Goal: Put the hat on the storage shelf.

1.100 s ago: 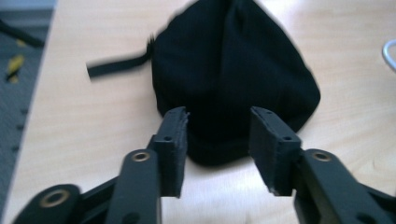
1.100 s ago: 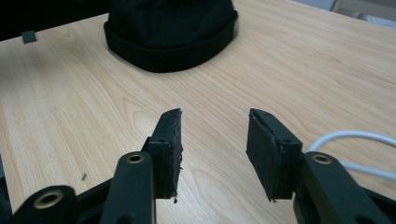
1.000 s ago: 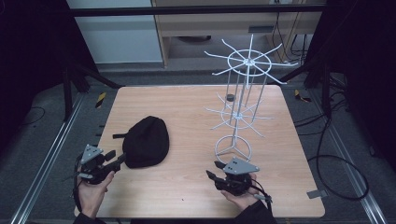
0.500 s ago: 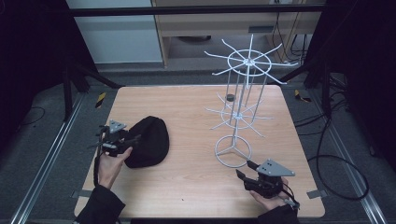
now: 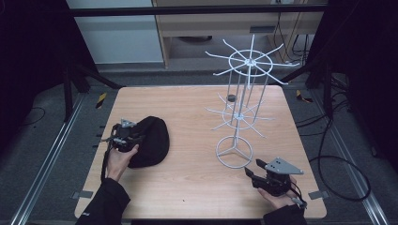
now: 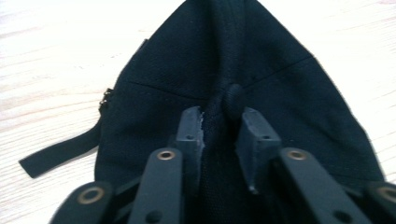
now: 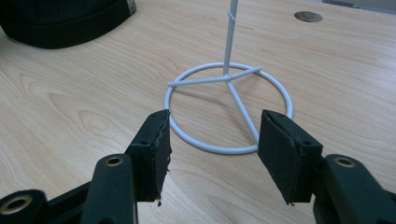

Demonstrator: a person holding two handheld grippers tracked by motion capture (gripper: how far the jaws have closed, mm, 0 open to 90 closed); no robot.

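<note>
A black cap (image 5: 152, 140) lies on the left half of the wooden table (image 5: 187, 108). My left gripper (image 5: 134, 137) sits at its left edge. In the left gripper view the jaws have just been closing, and my left gripper (image 6: 219, 128) pinches a ridge of the cap (image 6: 224, 60) fabric beside the top button. A white wire display stand (image 5: 241, 101) rises right of centre. My right gripper (image 5: 249, 172) is near the front right, its jaws having just widened. In the right gripper view it (image 7: 212, 135) stands open with nothing between its pads, facing the stand's base ring (image 7: 280, 93).
A small dark disc (image 5: 231, 97) lies on the table behind the stand. The stand's wire arms (image 5: 277, 49) spread wide at two levels. Black frame posts (image 5: 70, 89) flank the table, and cables (image 5: 338, 159) lie on the floor at the right.
My left gripper moved up and right from the table's front left onto the cap and closed on its fabric. My right gripper shifted right, from in front of the stand's base toward the front right corner.
</note>
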